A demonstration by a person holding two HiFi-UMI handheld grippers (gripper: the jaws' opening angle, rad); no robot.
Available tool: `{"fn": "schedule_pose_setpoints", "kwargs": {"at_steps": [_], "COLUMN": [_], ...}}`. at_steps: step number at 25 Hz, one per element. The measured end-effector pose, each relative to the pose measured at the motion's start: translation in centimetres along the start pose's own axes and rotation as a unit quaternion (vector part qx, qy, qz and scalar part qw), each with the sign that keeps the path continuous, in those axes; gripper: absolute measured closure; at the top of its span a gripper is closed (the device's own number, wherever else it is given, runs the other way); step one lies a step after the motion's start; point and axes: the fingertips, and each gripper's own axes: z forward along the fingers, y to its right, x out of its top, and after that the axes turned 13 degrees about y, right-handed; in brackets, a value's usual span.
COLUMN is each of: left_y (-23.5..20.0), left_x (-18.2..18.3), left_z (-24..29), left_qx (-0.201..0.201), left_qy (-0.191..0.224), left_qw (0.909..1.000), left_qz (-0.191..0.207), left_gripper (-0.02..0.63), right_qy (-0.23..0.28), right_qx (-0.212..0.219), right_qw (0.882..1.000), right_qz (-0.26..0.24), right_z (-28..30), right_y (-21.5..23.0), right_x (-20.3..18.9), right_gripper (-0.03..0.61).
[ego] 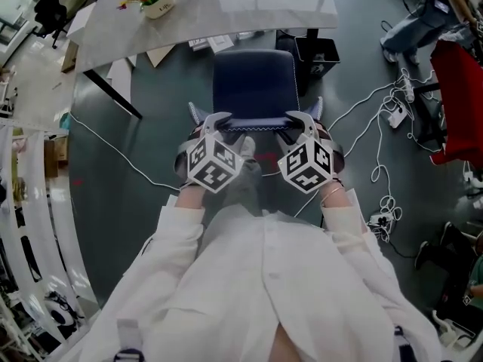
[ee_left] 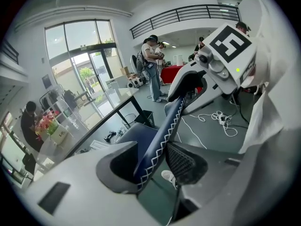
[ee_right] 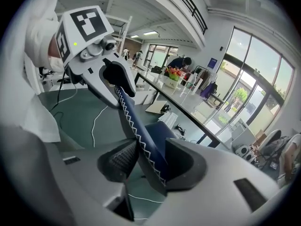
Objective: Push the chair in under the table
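left gripper [ego: 215, 120]: clamped on the backrest's [ego: 255, 124] stitched top edge, left end
right gripper [ego: 301, 119]: gripping the same edge, right end; pads seem pressed tight
chair [ego: 253, 81]: navy, seat front about at the table [ego: 249, 10] edge
flowerpot [ego: 157, 4]: on the tabletop

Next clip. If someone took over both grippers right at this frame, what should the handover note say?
The left gripper is shut on the top edge of the backrest of the dark blue padded chair with white zigzag stitching.
The right gripper is shut on the same edge, further right.
The chair faces the grey stone-look table, its front near the table's edge and not under it.
Done: both grips taken.
Left: push the chair in under the table, then release.
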Motion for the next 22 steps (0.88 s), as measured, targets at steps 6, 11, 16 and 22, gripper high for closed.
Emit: {"fn": "schedule_pose_setpoints", "kwargs": {"at_steps": [6, 11, 16, 22], "left_y": [-0.7, -2.2, -4.1, -6.6], "left_x": [0.5, 0.9, 1.4, 2.0], "left_z": [1.0, 2.1, 3.6, 5.1], "left_qx": [0.007, 0.008, 0.003, -0.008], "left_qy": [0.002, 0.002, -0.003, -0.009], "left_qw": [1.0000, 1.0000, 1.0000, 0.9998], "left_qz": [0.001, -0.002, -0.007, -0.014], "left_gripper": [0.433, 0.433, 0.433, 0.433], "right_qy": [0.001, 0.001, -0.006, -0.014], "right_qx": [-0.001, -0.002, 0.002, 0.006], "right_qw": [1.000, 1.000, 1.000, 1.000], "right_qz": [-0.003, -0.004, 0.001, 0.009], "right_z": [0.6, 1.7, 3.3, 5.2], "right_y": [1.2, 2.8, 4.8, 7.0], "right_x": [-0.3, -0.2, -0.1, 0.3], "right_gripper": [0.394, 0.394, 0.394, 0.394]}}
